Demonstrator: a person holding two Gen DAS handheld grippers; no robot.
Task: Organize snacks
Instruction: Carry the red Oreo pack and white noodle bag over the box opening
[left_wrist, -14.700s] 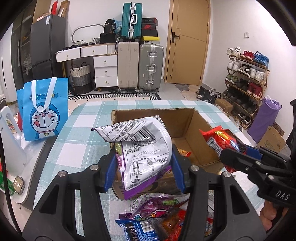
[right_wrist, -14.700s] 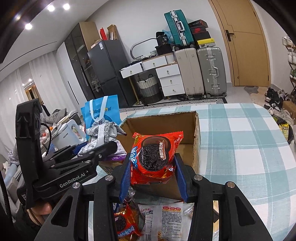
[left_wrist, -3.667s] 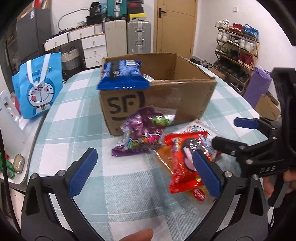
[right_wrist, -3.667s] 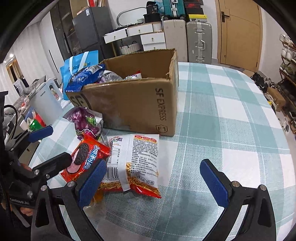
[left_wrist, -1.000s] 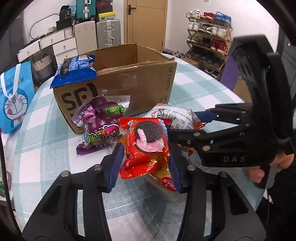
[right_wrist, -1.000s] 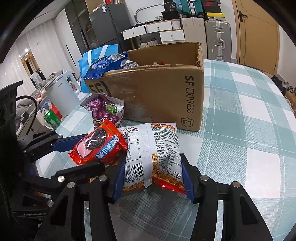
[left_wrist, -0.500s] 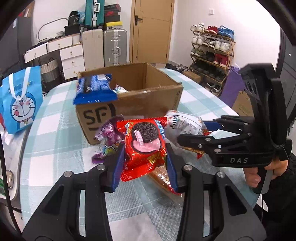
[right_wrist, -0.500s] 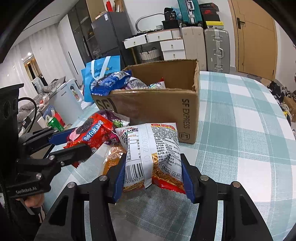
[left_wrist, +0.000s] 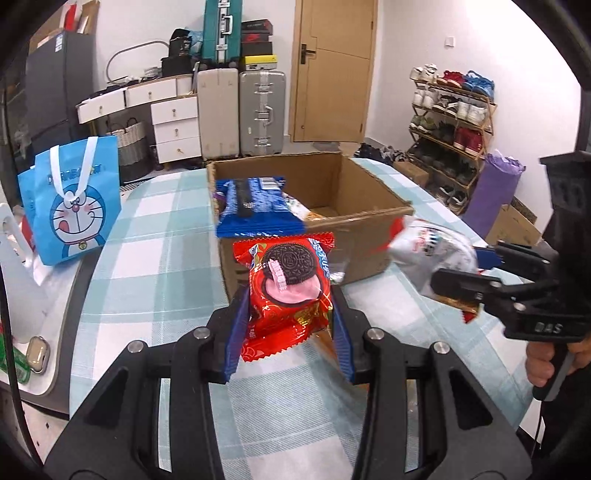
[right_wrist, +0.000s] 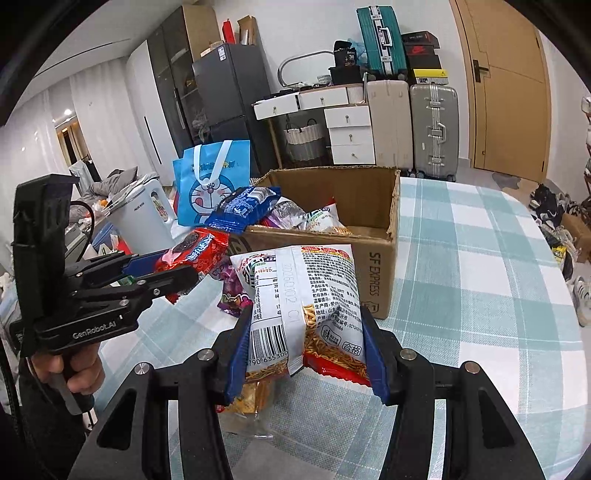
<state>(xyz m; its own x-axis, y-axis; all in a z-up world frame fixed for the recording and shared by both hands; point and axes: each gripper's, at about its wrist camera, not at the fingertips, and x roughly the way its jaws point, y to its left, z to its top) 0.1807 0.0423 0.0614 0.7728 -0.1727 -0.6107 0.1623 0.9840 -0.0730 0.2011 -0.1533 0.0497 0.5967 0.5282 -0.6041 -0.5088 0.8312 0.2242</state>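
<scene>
**Both tools loaded, the box part-filled, a little left on the counter.**

Your left tool (left_wrist: 288, 314) is clenched on the red cookie packet (left_wrist: 290, 291), held clear of the counter (left_wrist: 155, 280) with the cardboard box (left_wrist: 369, 240) just beyond it at 12 o'clock. Your right tool (right_wrist: 306, 350) is clamped on the white-and-red noodle snack bag (right_wrist: 303, 299), also lifted, the box at 12 o'clock there too. Inside the box you already have the blue packet (right_wrist: 240, 210) riding over the near-left rim, plus several other packets (right_wrist: 317, 218). As I judge it, you are well past halfway: drop these two in. In the right view, a purple packet (right_wrist: 231, 295) lies against the box front at 11 o'clock, and an orange-brown packet (right_wrist: 251, 402) sits under your tool at 6 o'clock.
</scene>
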